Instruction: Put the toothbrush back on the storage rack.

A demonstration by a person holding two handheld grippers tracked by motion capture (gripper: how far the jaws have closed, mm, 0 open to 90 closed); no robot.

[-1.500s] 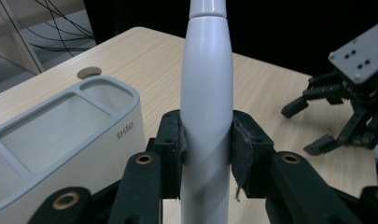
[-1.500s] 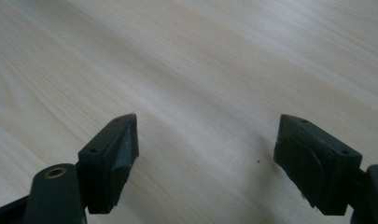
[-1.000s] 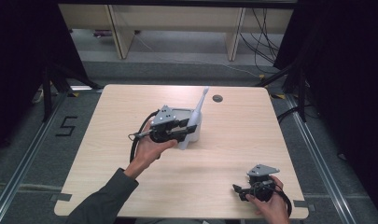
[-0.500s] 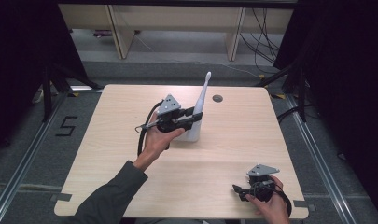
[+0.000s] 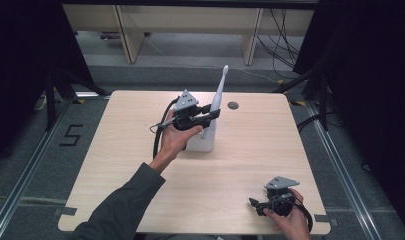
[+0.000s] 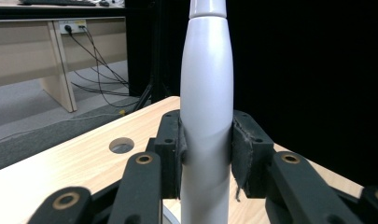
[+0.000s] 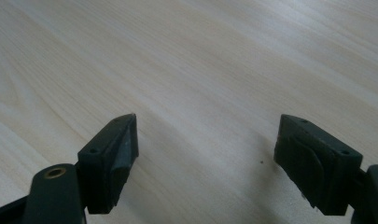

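Wood table; left gripper clamps (smooth) toothbrush.

Left gripper is raised over the middle-back of the wooden table, its jaws closed around a white electric toothbrush that stands upright with its thin head pointing up; a white block-shaped base sits on the table directly under it, partly hidden by the left hand. Right gripper is low at the table's near right corner, well apart from the toothbrush, held in the right hand with jaws pointing left, their state too small to tell. A small round hole sits in the table just right of the toothbrush.
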